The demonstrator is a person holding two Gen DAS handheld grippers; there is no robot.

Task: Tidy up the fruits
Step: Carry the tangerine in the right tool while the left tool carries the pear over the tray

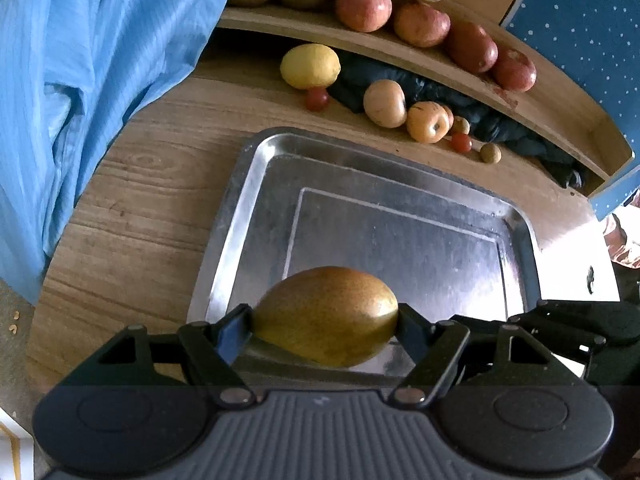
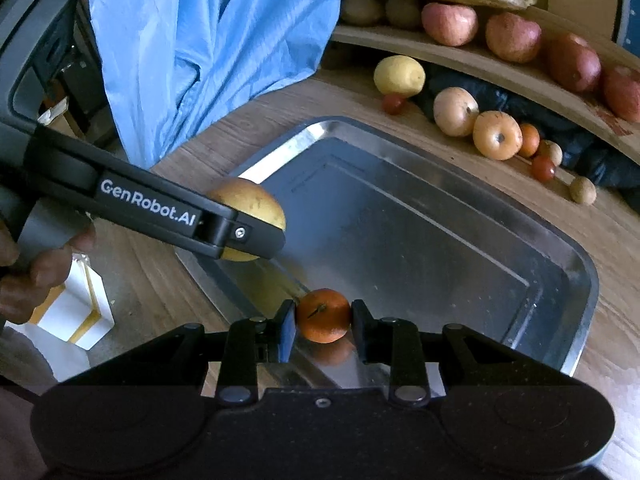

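Both grippers holding fruit over silver metal tray (image 2: 576,280): left gripper (image 1: 325,322) clamping brownish-yellow pear (image 1: 326,320), right gripper (image 2: 323,322) pinching small orange tangerine (image 2: 323,315). Lowering both until touching tray floor, well apart, before opening fingers, should stop rolling.

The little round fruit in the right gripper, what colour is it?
Orange, with a dark stem mark. The right wrist view shows it best.

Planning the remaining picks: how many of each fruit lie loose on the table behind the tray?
Lemon: 1
Cherry tomatoes: 2
Pale yellow apples: 2
Small orange: 1
Small brown round fruits: 2
Total: 8
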